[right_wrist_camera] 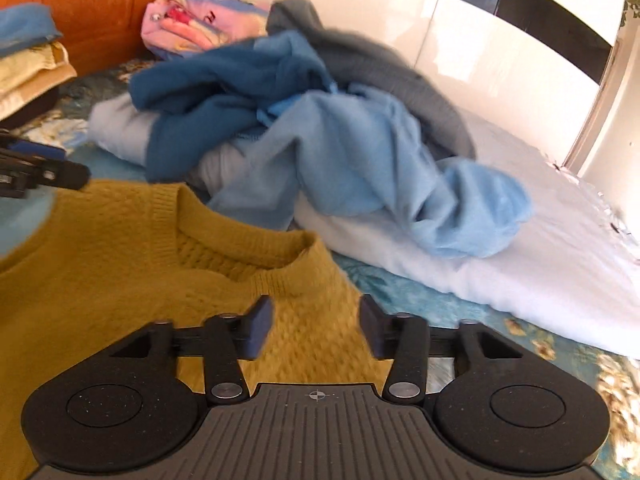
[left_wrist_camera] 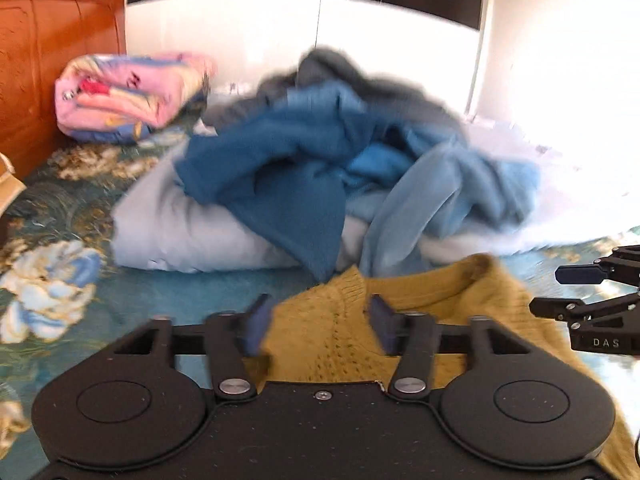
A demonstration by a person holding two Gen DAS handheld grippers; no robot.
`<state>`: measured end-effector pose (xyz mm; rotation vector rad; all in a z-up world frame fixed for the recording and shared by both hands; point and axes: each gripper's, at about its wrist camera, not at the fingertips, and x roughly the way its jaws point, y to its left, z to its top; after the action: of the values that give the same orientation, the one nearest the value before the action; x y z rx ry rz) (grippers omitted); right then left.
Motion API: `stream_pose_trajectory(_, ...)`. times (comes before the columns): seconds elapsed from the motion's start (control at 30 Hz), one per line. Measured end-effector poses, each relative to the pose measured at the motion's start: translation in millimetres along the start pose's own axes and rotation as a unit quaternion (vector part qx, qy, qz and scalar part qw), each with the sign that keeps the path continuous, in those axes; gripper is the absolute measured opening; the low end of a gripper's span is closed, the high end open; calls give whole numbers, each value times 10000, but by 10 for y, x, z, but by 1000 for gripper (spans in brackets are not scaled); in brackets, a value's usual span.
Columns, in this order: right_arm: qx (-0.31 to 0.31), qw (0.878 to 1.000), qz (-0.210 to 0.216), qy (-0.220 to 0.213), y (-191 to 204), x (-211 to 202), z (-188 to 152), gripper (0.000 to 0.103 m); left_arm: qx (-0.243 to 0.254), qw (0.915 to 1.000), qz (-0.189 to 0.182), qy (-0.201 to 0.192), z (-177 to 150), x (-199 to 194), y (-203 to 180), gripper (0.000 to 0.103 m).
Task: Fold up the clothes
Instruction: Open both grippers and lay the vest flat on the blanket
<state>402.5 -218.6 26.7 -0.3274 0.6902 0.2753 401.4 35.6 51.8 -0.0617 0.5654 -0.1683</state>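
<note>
A mustard-yellow knit sweater lies flat on the floral bedspread, its neck opening facing the pile behind. It also shows in the left wrist view. My left gripper is open, its fingers over the sweater's left shoulder. My right gripper is open, its fingers over the sweater's right shoulder just below the collar. Neither holds cloth. The right gripper's tips show at the right edge of the left wrist view; the left gripper's tips show at the left edge of the right wrist view.
A heap of unfolded clothes, dark blue, light blue and grey, lies on a white folded quilt behind the sweater. A pink patterned bundle sits by the orange headboard. Folded items are stacked at left.
</note>
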Motion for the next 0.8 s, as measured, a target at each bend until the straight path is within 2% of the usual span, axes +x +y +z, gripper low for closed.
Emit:
stream_pose_trajectory(0.1,195,9995,84,-212,-30,-528,-181,60,-347,9994,-47,-62,-184,-581,105,74)
stream_pose_trajectory(0.13,336,9990,163,-248,-36,-715,-313,68,-445,9989,-126,-46,-277,-763,150,74)
stream_pose_trajectory(0.17,490,9981,255,-255,-46,-895,-464,70,-520,9985,-174,-58,-405,-942,193,74)
stream_pose_trajectory(0.23,824,9959,333,-160,-54,-1220,-813,70,-636,9977,-244,-38,-690,-1272,257,74)
stream_pose_trajectory(0.37,1559,9866,372,313,10,-1631,-1583,70,-788,9961,-371,147,-1295,-1815,266,74)
stream_pose_trajectory(0.47,2073,9756,402,602,103,-1749,-2049,70,-985,9933,-483,369,-1632,-2032,203,74)
stream_pose_trajectory(0.53,2442,9660,462,714,156,-1784,-2245,69,-1049,9918,-484,551,-1778,-2131,151,74)
stream_pose_trajectory(0.6,2770,9560,585,770,210,-1801,-2391,66,-957,9928,-382,611,-1823,-2241,114,73)
stream_pose_trajectory(0.63,2774,9557,654,739,250,-1793,-2406,65,-854,9946,-274,520,-1795,-2324,121,73)
stream_pose_trajectory(0.7,2624,9599,731,668,338,-1777,-2386,56,-713,9970,-25,308,-1716,-2503,180,74)
stream_pose_trajectory(0.77,2609,9606,757,595,373,-1774,-2358,29,-674,9974,256,77,-1622,-2695,295,74)
stream_pose_trajectory(0.8,2690,9585,757,568,358,-1775,-2352,20,-727,9969,297,46,-1596,-2769,355,75)
